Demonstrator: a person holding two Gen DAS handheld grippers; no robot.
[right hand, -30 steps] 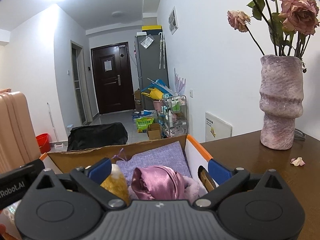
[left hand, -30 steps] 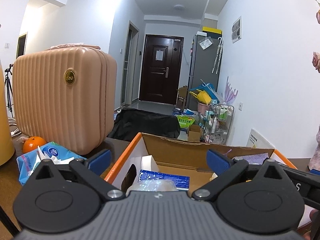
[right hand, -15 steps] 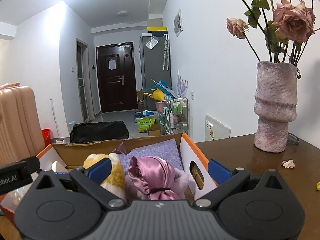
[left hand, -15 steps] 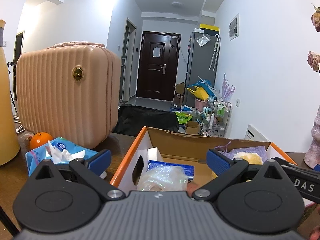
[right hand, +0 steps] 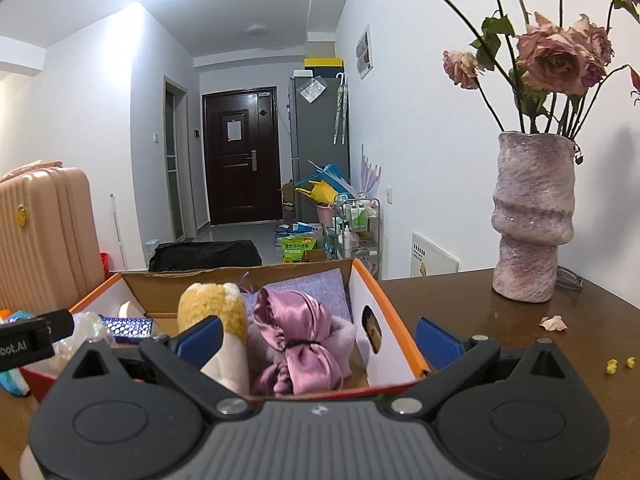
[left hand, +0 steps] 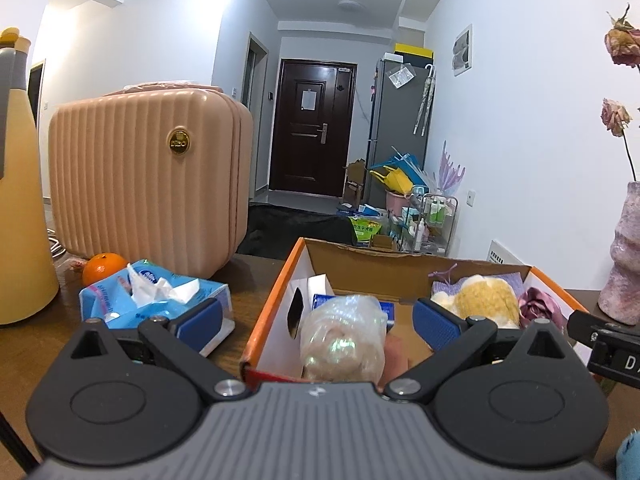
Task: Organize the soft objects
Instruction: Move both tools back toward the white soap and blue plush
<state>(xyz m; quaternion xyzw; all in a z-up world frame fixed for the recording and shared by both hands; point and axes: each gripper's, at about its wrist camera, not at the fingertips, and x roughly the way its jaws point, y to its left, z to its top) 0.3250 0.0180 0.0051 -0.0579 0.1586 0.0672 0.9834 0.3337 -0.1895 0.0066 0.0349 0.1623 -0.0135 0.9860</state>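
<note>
Soft objects: all lie inside the cardboard box [right hand: 394, 346] — a yellow-and-white plush [right hand: 218, 318], a satin purple bundle [right hand: 298, 338] tied at its middle, a lilac cloth [right hand: 316, 288] and a clear bag with a pale soft thing in it [left hand: 344, 340].
Plush: stands upright near the box's middle, touching the satin bundle on its right side.
Satin bundle: rests on a pinkish fluffy piece, against the box's right-hand wall.
Lilac cloth: leans on the box's far wall, behind the plush and the bundle.
Clear bag: in the box's left half, at its near wall; a blue packet [left hand: 320, 302] and a white carton [left hand: 318, 284] sit behind it.
Cardboard box: white sides with orange edges and oval handle holes, open-topped, on the dark wooden worktop [right hand: 460, 300].
Left claw [left hand: 316, 318]: wide open and holding nothing — its blue pads straddle the box's left wall, one outside, one over the inside.
Right claw [right hand: 318, 338]: wide open, empty, spread across the box's right half and right wall.
Left of the box: a blue tissue pack [left hand: 156, 298], an orange [left hand: 105, 267], a ribbed pink suitcase [left hand: 148, 184] and a yellow jug [left hand: 20, 216].
Right of the box: a mauve vase [right hand: 532, 220] with dried roses [right hand: 552, 60], well apart from it; fallen petals [right hand: 554, 323] lie near the vase.
</note>
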